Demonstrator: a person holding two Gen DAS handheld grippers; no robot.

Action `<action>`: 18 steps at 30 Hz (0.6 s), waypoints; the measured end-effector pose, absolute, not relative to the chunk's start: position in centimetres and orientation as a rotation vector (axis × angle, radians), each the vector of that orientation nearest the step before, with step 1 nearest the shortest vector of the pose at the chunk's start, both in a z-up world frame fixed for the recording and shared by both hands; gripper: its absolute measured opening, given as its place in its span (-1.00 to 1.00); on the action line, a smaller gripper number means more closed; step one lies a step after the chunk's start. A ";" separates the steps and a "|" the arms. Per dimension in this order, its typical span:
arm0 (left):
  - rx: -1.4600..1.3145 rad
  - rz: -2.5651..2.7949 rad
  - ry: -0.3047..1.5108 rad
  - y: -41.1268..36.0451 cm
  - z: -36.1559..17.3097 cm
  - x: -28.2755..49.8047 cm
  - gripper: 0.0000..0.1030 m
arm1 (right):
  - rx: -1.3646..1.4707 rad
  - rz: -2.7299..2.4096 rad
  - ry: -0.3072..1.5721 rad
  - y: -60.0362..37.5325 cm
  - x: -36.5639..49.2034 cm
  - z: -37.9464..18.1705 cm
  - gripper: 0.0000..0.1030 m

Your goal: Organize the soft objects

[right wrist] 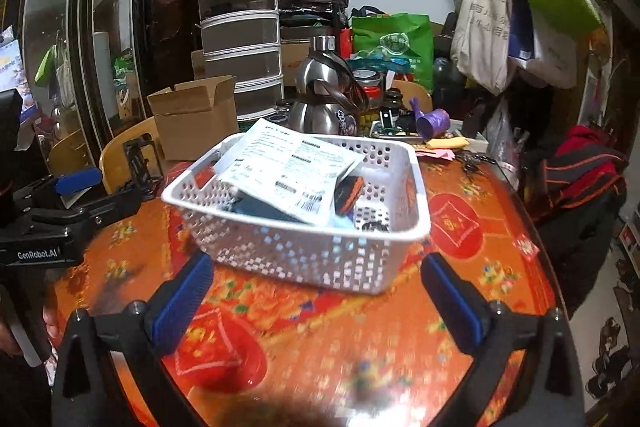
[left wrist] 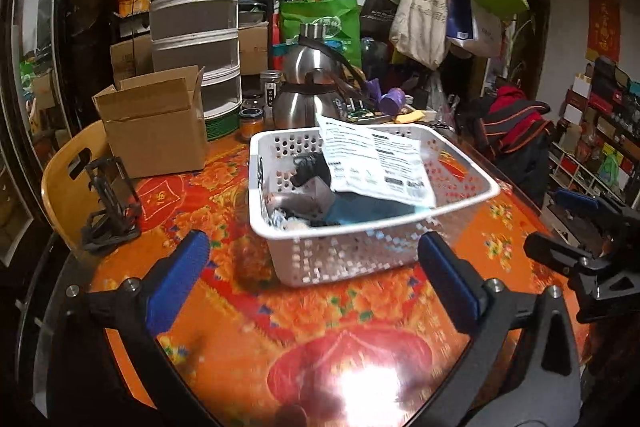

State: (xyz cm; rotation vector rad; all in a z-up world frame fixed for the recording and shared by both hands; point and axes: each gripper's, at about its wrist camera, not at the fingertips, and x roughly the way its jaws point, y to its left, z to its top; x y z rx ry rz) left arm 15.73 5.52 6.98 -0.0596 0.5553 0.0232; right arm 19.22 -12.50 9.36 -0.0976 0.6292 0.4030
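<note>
Where clutter crowds, orange table.

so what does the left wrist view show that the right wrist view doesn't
Only the left wrist view: the right gripper at its right edge and shelves of boxes behind it.
Only the right wrist view: the left gripper at its left edge, and the dark cabinet.
Both: the white basket with the printed packet, the steel kettle and the cardboard box.

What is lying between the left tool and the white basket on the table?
Nothing. In the left wrist view, only bare orange patterned tablecloth separates the open left tool from the white basket; the right wrist view agrees.
</note>
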 end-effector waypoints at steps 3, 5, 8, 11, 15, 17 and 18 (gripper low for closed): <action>-0.060 0.009 0.533 5.1 7.8 12.3 1.00 | -0.083 0.354 0.604 -12.9 16.1 10.2 1.00; -0.059 0.008 0.517 4.7 8.6 10.0 1.00 | -0.070 0.318 0.597 -13.2 14.4 10.8 1.00; -0.067 0.016 0.491 4.2 9.8 6.5 1.00 | -0.011 0.303 0.557 -14.3 11.3 12.0 1.00; -0.072 0.010 0.454 3.5 11.1 2.8 1.00 | 0.004 0.260 0.559 -14.9 8.8 13.5 1.00; -0.071 0.043 0.450 2.5 12.4 0.1 1.00 | -0.026 0.275 0.566 -14.9 6.0 15.0 1.00; -0.058 0.043 0.452 1.9 12.5 -0.6 1.00 | -0.034 0.297 0.573 -14.6 5.3 15.2 1.00; -0.056 0.041 0.458 1.7 12.5 -0.7 1.00 | -0.043 0.298 0.575 -14.4 5.2 15.1 1.00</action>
